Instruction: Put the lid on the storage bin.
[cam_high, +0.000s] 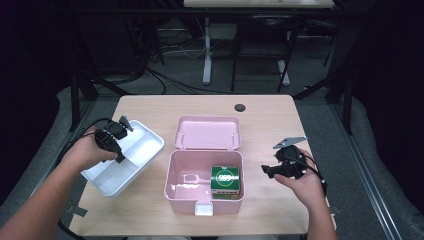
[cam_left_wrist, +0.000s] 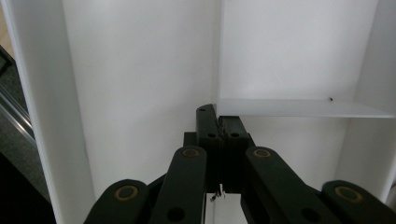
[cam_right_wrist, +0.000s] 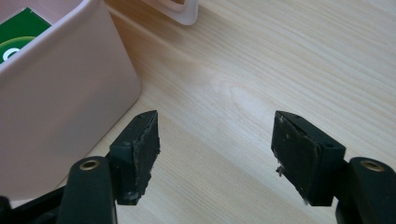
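A white tray with an inner divider lies at the table's left. My left gripper points down into it, and in the left gripper view its jaws are pressed together at the end of that thin divider. The tray's near corner reaches past the table's left edge. An open pink box stands in the middle, with a green packet inside at its right. To the right of the box my right gripper is held open over bare wood, with nothing between its fingers.
The pink box's lid stands open behind it, and its white latch faces the front edge. A dark round hole marks the table's far side. Bare tabletop lies right of the box.
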